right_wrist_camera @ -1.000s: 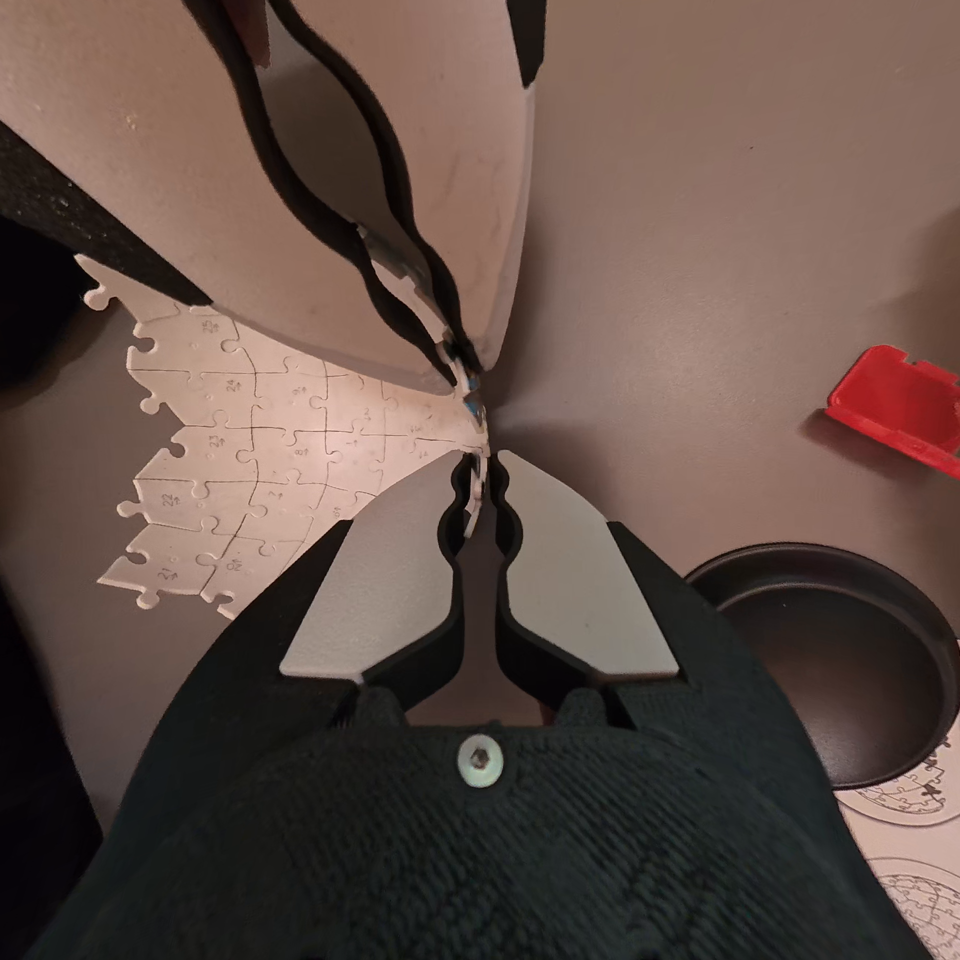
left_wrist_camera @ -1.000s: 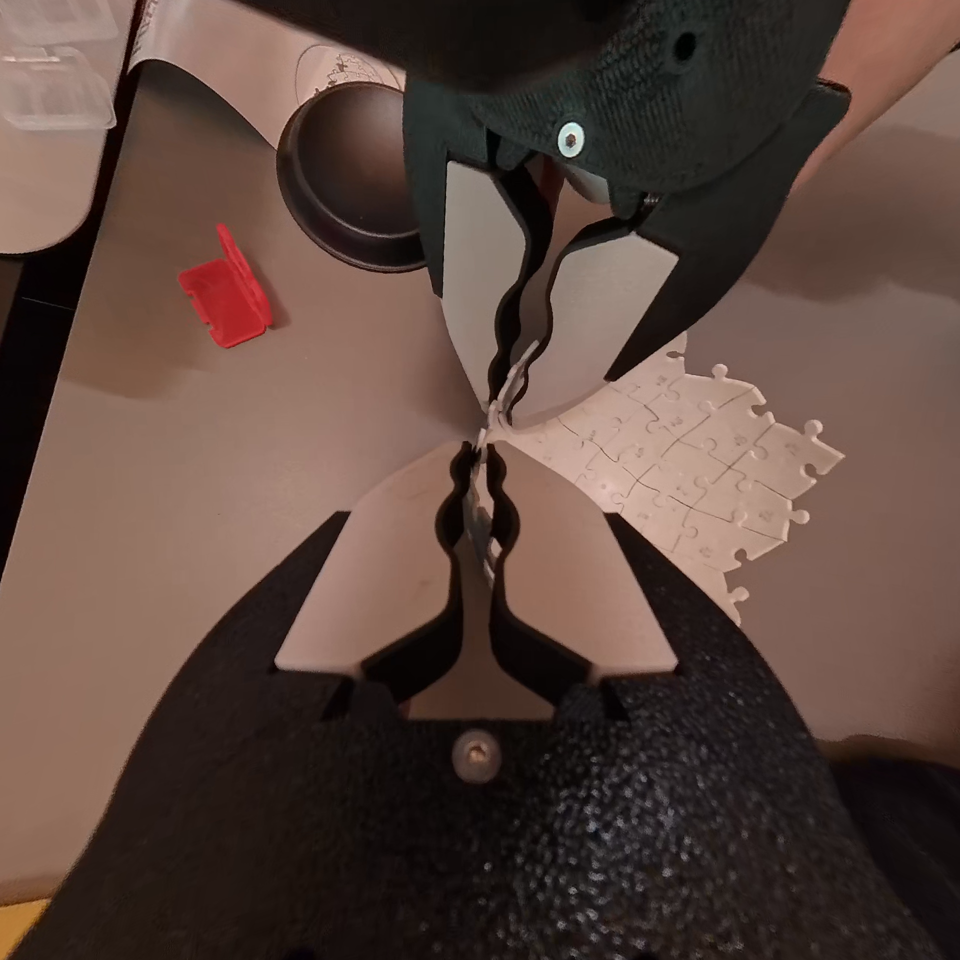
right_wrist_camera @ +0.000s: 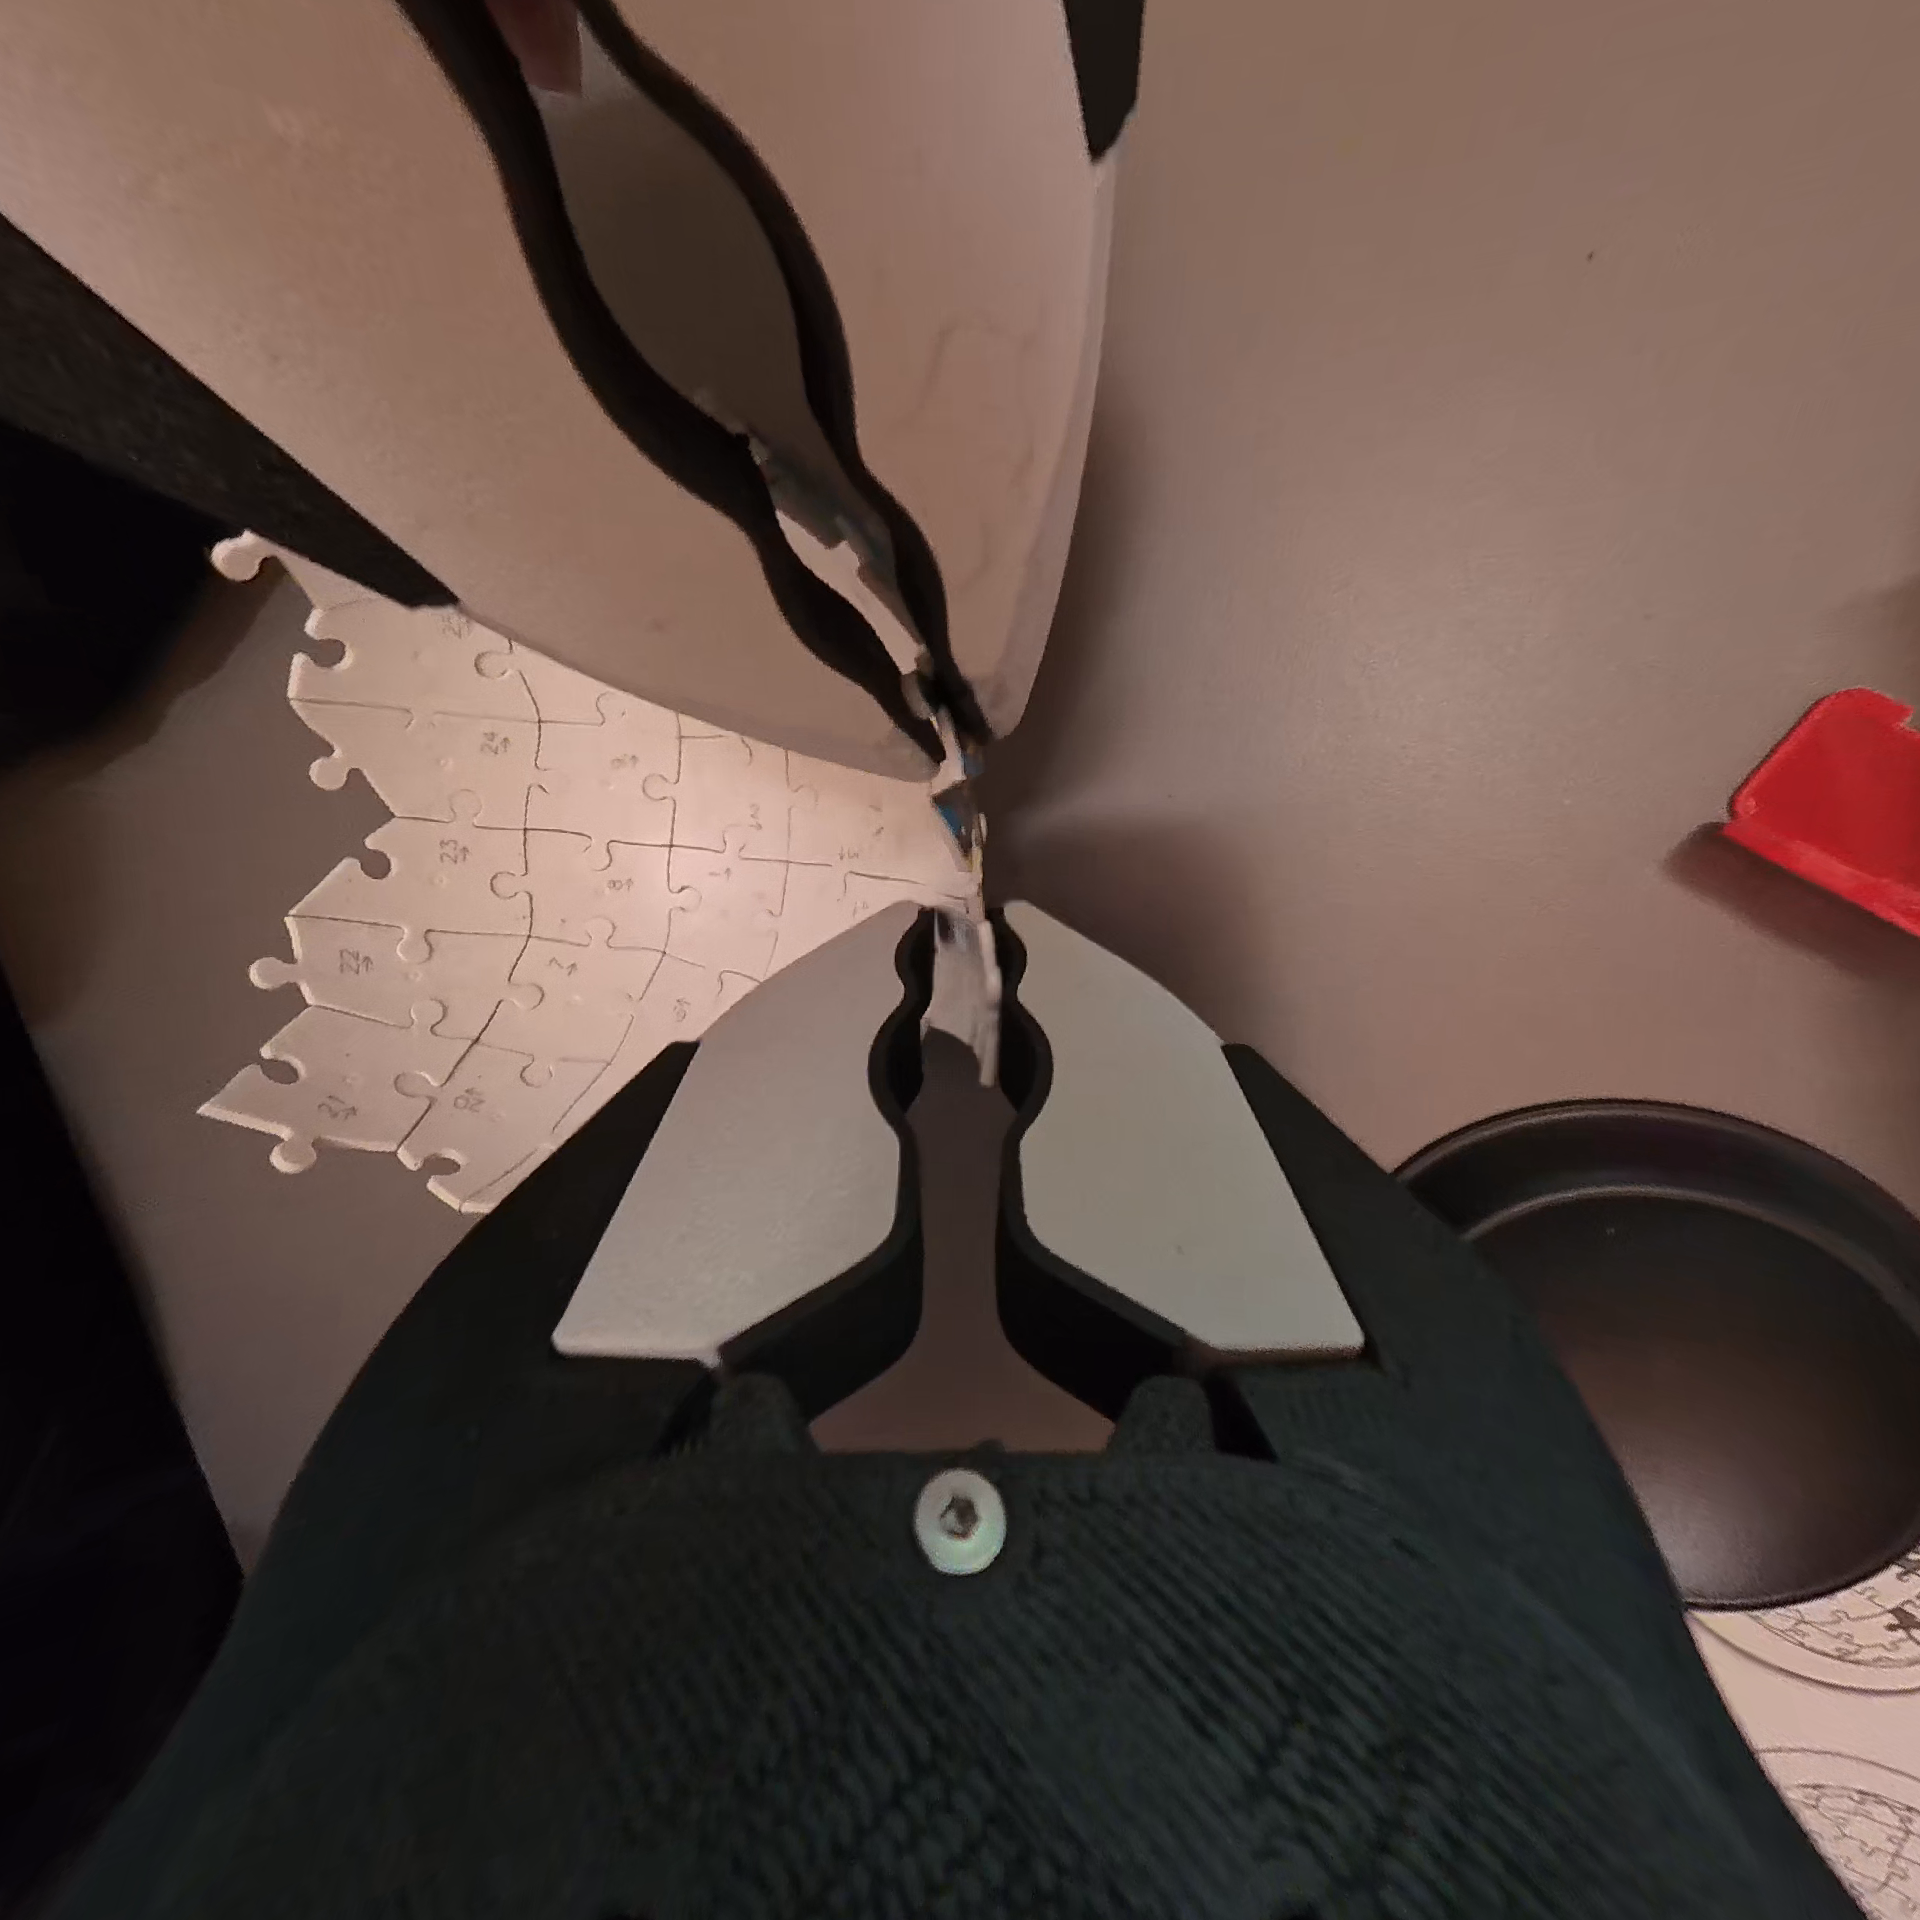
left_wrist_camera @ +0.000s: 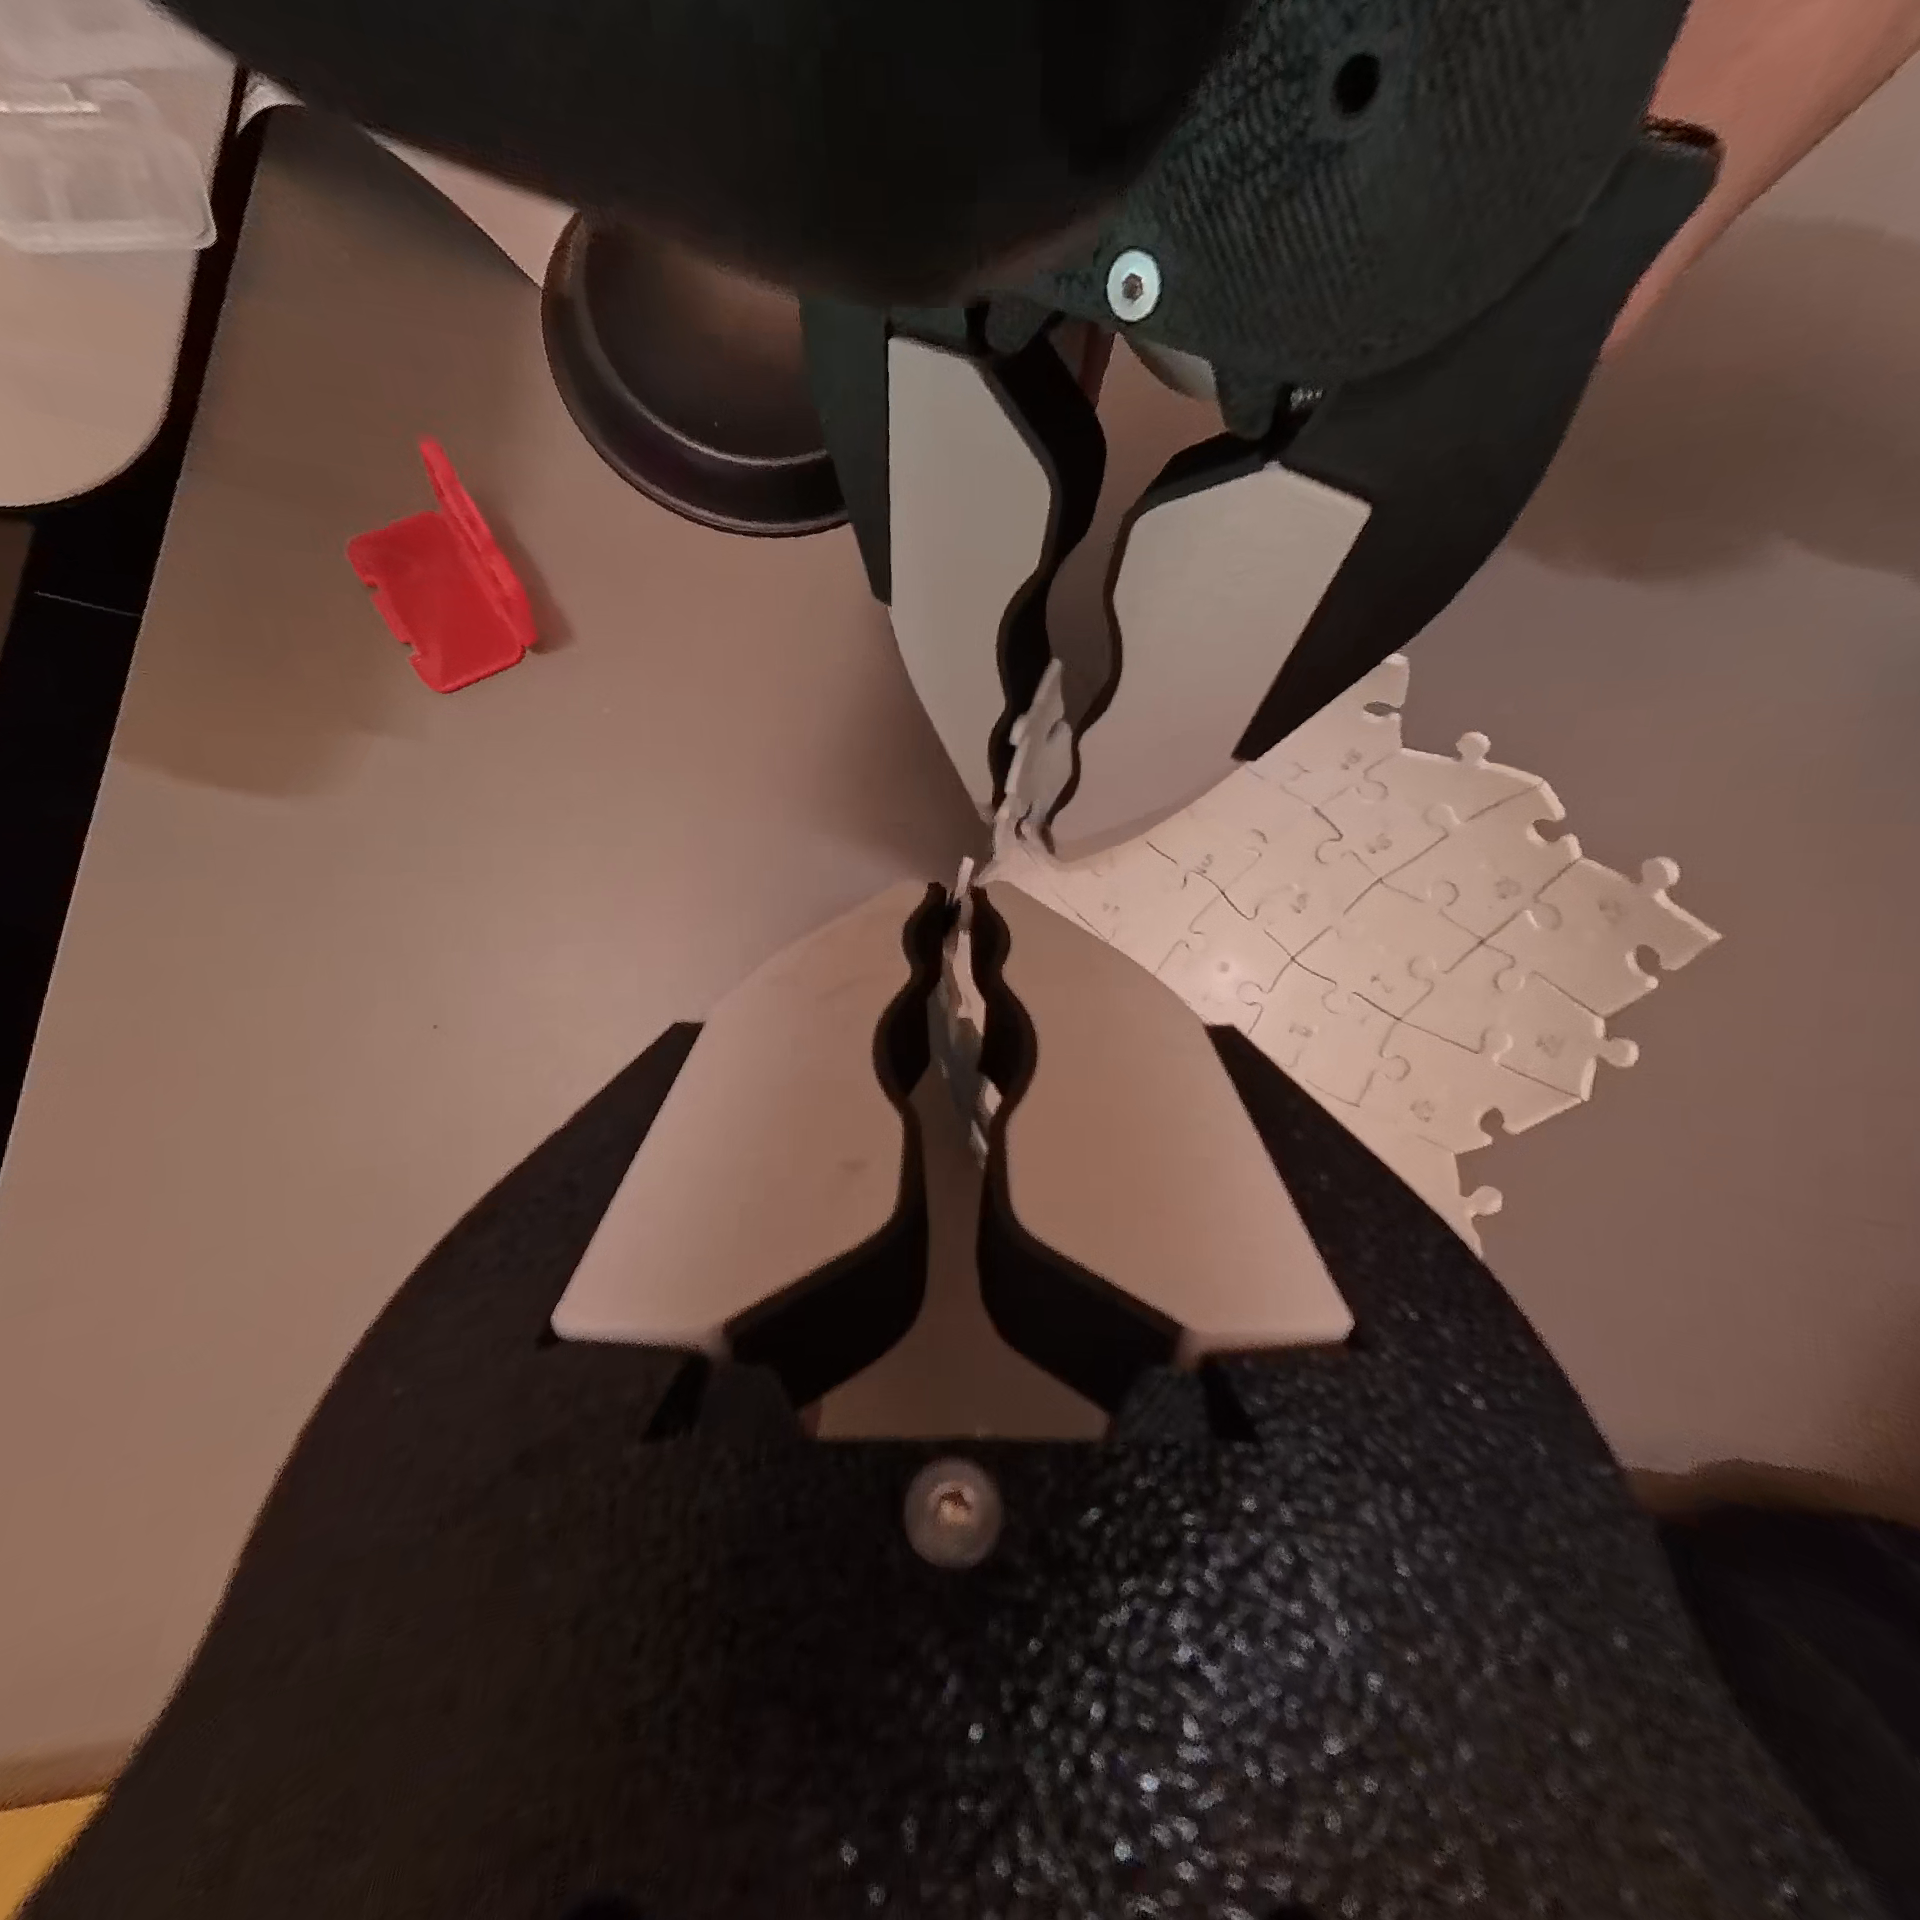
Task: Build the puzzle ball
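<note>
In the left wrist view, a puzzle piece is pinched in the nearly closed left gripper, tip to tip with the right gripper, which nips another piece.

In the right wrist view, the joined sheet is seen lying flat behind; apparently much remains unbuilt.

- White joined puzzle sheet, curved interlocking pieces with jagged tabbed edges, fans out right of frame centre in the left wrist view.
- Its narrow end is pinched at centre; a small white piece is edge-on just above.
</note>
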Available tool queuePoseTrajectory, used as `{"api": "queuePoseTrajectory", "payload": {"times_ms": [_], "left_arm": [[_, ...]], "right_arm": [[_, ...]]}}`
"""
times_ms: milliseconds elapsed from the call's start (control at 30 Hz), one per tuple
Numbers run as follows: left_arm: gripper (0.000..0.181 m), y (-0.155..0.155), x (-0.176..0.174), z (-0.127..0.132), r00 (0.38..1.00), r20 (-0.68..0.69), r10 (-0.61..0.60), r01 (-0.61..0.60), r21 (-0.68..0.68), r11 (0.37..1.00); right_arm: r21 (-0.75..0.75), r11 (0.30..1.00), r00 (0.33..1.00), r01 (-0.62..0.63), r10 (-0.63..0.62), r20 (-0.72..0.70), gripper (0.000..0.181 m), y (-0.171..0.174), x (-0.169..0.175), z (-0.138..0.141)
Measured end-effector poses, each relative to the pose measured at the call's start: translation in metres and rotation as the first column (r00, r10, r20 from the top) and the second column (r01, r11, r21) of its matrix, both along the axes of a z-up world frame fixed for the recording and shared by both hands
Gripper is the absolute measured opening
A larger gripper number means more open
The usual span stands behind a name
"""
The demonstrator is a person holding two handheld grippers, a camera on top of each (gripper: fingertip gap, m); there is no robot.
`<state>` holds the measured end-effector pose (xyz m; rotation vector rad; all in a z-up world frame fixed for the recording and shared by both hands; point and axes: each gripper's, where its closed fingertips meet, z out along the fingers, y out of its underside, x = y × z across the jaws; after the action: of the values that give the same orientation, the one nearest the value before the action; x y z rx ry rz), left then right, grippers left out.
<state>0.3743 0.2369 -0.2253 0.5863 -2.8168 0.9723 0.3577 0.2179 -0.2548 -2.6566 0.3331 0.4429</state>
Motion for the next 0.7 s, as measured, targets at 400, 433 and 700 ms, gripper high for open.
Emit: {"api": "queuePoseTrajectory", "payload": {"times_ms": [400,433,700], "left_arm": [[0.003,0.0001,0.0005,-0.0002,1.0,0.002,0.004,-0.004,0.003,1.0],[0.003,-0.0003,0.0005,-0.0001,1.0,0.0,0.005,-0.005,0.0,1.0],[0.004,-0.0003,0.0,-0.0001,1.0,-0.001,0.005,-0.005,0.004,1.0]], "right_arm": [[0.021,0.999,0.998,0.045,-0.044,-0.039,0.007,-0.0011,-0.0005,-0.0009],[0.023,0.998,0.998,0.054,-0.053,-0.041,0.009,-0.0005,-0.0008,-0.0003],[0.007,0.996,0.995,0.089,-0.089,-0.053,0.018,-0.0013,-0.0046,-0.0019]]}}
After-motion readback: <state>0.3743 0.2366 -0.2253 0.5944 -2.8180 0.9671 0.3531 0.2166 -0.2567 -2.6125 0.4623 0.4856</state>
